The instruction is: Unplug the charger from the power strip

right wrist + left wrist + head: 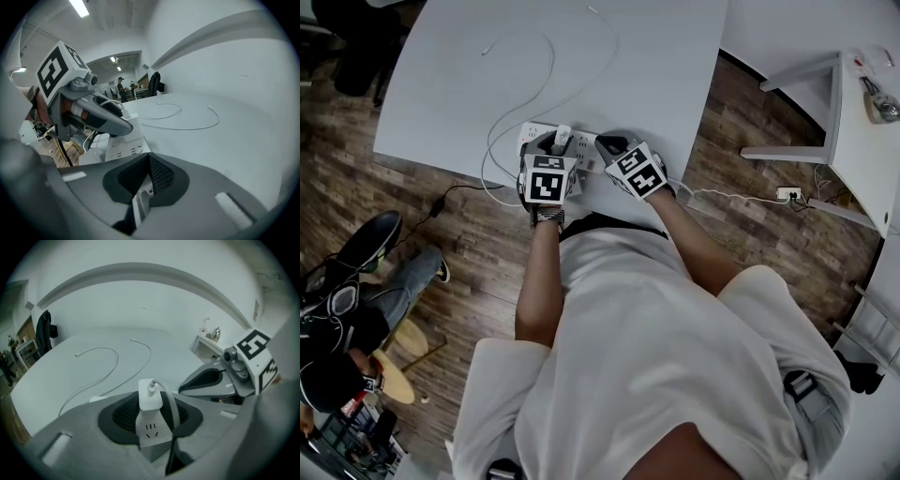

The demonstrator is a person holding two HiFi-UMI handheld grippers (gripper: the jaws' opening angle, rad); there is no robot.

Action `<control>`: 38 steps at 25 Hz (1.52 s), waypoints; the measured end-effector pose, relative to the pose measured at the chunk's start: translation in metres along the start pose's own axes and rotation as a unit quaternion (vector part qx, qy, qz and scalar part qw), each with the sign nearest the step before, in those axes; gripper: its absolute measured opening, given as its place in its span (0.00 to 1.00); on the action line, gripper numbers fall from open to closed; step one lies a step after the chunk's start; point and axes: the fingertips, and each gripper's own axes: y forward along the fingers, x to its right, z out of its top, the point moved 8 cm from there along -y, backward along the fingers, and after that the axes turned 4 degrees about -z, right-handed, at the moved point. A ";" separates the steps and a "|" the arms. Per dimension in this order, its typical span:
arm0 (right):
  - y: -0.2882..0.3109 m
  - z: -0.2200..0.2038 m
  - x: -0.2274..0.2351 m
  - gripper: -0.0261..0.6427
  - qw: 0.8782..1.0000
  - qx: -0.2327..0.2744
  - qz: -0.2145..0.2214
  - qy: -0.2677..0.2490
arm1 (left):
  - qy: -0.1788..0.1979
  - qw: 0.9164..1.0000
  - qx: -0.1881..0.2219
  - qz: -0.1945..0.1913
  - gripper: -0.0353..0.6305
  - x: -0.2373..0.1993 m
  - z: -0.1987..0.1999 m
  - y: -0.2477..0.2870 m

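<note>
A white power strip (pixel 581 161) lies near the front edge of the white table (pixel 656 75). The white charger (pixel 563 137) stands upright on it, with a white cable (pixel 165 394) leaving its top. My left gripper (pixel 551 142) is shut on the charger (pixel 150 397); in the left gripper view its pads (pixel 123 414) flank the charger and a white face with socket slots below it. My right gripper (pixel 607 146) sits at the strip's right end. Its jaws (pixel 149 178) are closed to a narrow V on a white edge, seemingly the strip (pixel 123 143).
Two thin white cables (pixel 546 66) loop across the table beyond the strip. The strip's cord (pixel 727 197) runs right to a floor socket. Another white table (pixel 862 141) stands at the right. On the wooden floor at the left a person (pixel 356 309) sits.
</note>
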 end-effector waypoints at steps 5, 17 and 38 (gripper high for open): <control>-0.001 0.000 -0.001 0.04 1.000 0.002 0.000 0.002 | -0.043 0.999 0.019 -0.016 0.27 -0.004 -0.001 -0.002; -0.001 -0.002 -0.001 0.04 1.000 0.013 -0.001 0.010 | -0.073 0.997 0.014 -0.022 0.27 -0.007 0.000 -0.001; 0.000 -0.003 -0.001 0.04 1.000 0.012 -0.001 0.001 | -0.064 0.998 0.021 -0.019 0.27 -0.007 0.000 0.000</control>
